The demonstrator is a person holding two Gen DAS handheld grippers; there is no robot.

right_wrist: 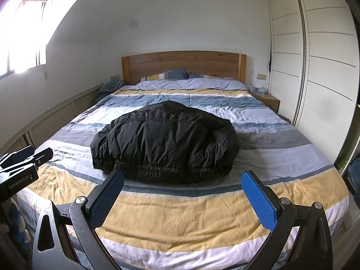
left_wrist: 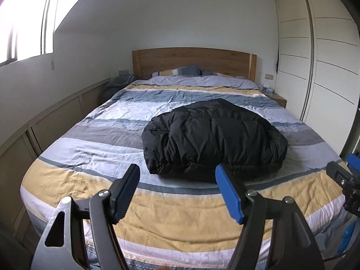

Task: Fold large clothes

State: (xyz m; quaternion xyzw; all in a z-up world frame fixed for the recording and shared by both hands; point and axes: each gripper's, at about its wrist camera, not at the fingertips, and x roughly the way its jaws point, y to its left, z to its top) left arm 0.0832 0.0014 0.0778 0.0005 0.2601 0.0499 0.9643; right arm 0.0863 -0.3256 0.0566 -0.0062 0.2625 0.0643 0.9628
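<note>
Left gripper (left_wrist: 177,193) jaws wide apart and empty over bed's foot, right gripper (right_wrist: 183,196) likewise spread and empty beside it, black jacket (right_wrist: 164,141) bundled mid-bed on striped duvet (right_wrist: 180,213), pillows (right_wrist: 171,74), wooden headboard (right_wrist: 183,64) beyond.

A: What colour was the jacket (right_wrist: 164,139)?
B: Plain black all over, no pattern, with a slight sheen on its quilted cloth.
A: And the bed cover (right_wrist: 180,211)?
B: Broad stripes across it: mustard yellow, white, pale lilac, slate blue and grey, with thin dark blue bands between some of them. The pillow (right_wrist: 173,74) carried the same yellow, white and blue.
A: The headboard (right_wrist: 183,64)?
B: Warm brown wood with visible grain.
A: The wardrobe (right_wrist: 315,56)?
B: Cream doors crossed by thin dark lines. The wall (right_wrist: 180,18) was white.
A: The fingers (right_wrist: 258,199)?
B: Bright blue textured pads on black frames, on both grippers
</note>
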